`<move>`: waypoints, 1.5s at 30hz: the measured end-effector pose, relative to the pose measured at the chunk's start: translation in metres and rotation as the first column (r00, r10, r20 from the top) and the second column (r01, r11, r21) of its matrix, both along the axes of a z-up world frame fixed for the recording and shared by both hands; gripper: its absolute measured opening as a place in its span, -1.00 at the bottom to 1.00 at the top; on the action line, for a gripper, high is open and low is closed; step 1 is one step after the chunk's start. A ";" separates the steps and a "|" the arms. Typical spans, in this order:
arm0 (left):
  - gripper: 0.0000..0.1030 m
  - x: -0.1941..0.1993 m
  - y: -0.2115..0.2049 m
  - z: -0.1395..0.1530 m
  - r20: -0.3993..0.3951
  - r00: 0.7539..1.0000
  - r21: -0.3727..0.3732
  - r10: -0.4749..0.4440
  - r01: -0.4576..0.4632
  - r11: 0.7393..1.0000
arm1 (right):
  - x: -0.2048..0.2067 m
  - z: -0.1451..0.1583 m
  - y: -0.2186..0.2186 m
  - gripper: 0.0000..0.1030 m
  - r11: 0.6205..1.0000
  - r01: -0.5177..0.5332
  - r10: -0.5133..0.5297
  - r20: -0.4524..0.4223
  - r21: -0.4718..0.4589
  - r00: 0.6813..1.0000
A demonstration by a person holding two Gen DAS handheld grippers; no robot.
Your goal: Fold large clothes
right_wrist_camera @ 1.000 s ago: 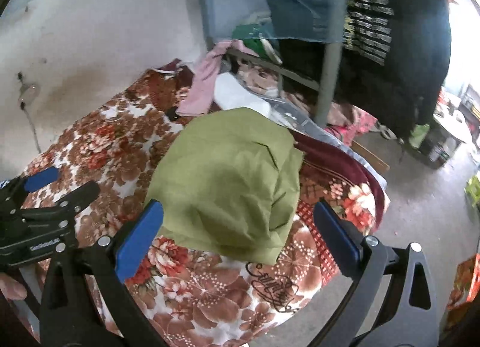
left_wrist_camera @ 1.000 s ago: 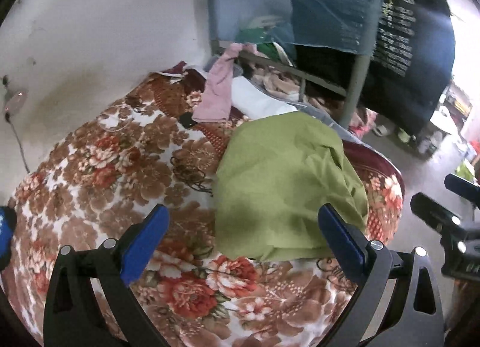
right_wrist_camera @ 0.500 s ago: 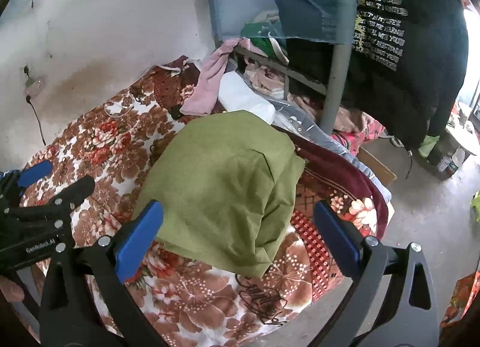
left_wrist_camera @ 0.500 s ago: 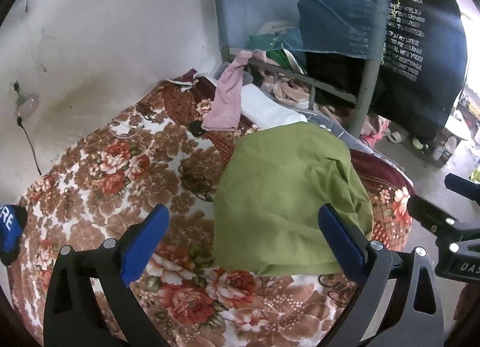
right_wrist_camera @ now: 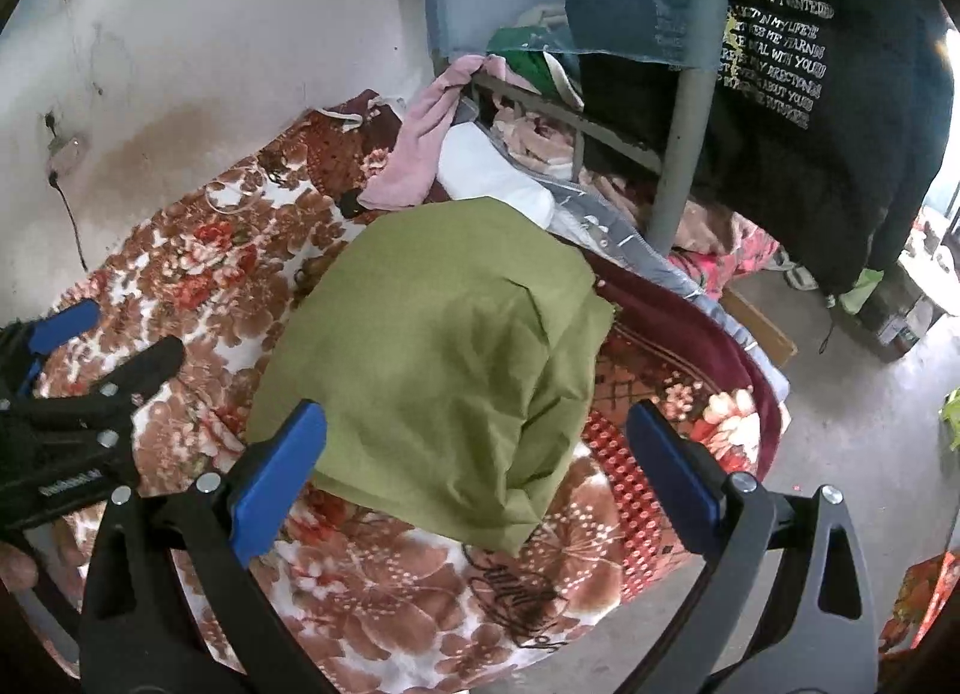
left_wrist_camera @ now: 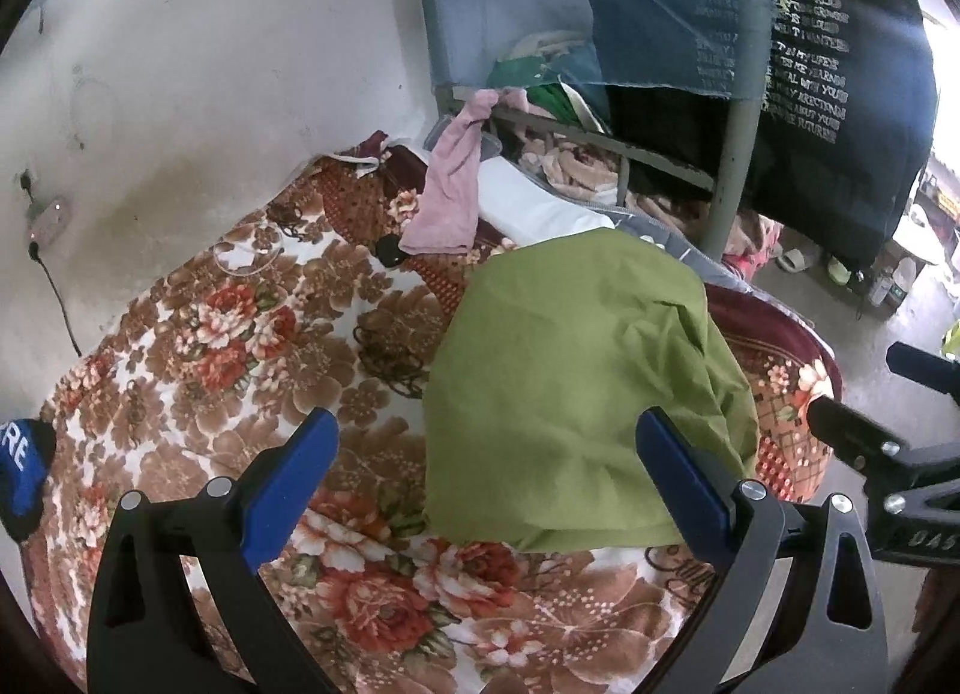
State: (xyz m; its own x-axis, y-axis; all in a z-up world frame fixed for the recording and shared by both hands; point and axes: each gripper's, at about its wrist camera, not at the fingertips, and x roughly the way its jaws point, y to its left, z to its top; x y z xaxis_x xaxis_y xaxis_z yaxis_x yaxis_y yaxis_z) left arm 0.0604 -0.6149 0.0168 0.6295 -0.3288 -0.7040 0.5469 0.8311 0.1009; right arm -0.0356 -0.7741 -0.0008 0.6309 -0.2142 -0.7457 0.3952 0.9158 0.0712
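A folded olive-green garment point(left_wrist_camera: 576, 388) lies on the floral blanket point(left_wrist_camera: 252, 346) near the bed's right edge; it also shows in the right wrist view point(right_wrist_camera: 444, 358). My left gripper point(left_wrist_camera: 486, 454) is open and empty, held above the blanket just in front of the garment's near edge. My right gripper point(right_wrist_camera: 477, 448) is open and empty, held above the garment's near right part. Each gripper shows at the side of the other's view, the right one point(left_wrist_camera: 888, 424) and the left one point(right_wrist_camera: 78, 358).
A pink cloth point(left_wrist_camera: 450, 196) hangs from a metal bed frame point(left_wrist_camera: 729, 165) at the back, with a white pillow point(left_wrist_camera: 534, 208), piled clothes and a dark printed shirt point(left_wrist_camera: 840, 93). A white wall point(left_wrist_camera: 210, 63) stands left. Bare floor point(right_wrist_camera: 852, 394) lies right of the bed.
Both grippers have drawn back and up from the green garment, so more of the wall and bed shows. The garment has not moved. Both stay open.
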 end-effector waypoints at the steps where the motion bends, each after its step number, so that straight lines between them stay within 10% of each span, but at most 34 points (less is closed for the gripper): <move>1: 0.90 0.000 -0.001 0.000 -0.004 1.000 -0.001 -0.001 0.001 1.000 | 0.000 -0.001 0.000 0.91 1.000 0.003 -0.003 -0.006 -0.009 1.000; 45: 0.89 -0.007 -0.007 0.006 0.095 0.995 0.051 -0.022 0.017 0.999 | 0.005 -0.017 -0.005 0.91 0.999 0.013 -0.011 -0.057 0.034 0.998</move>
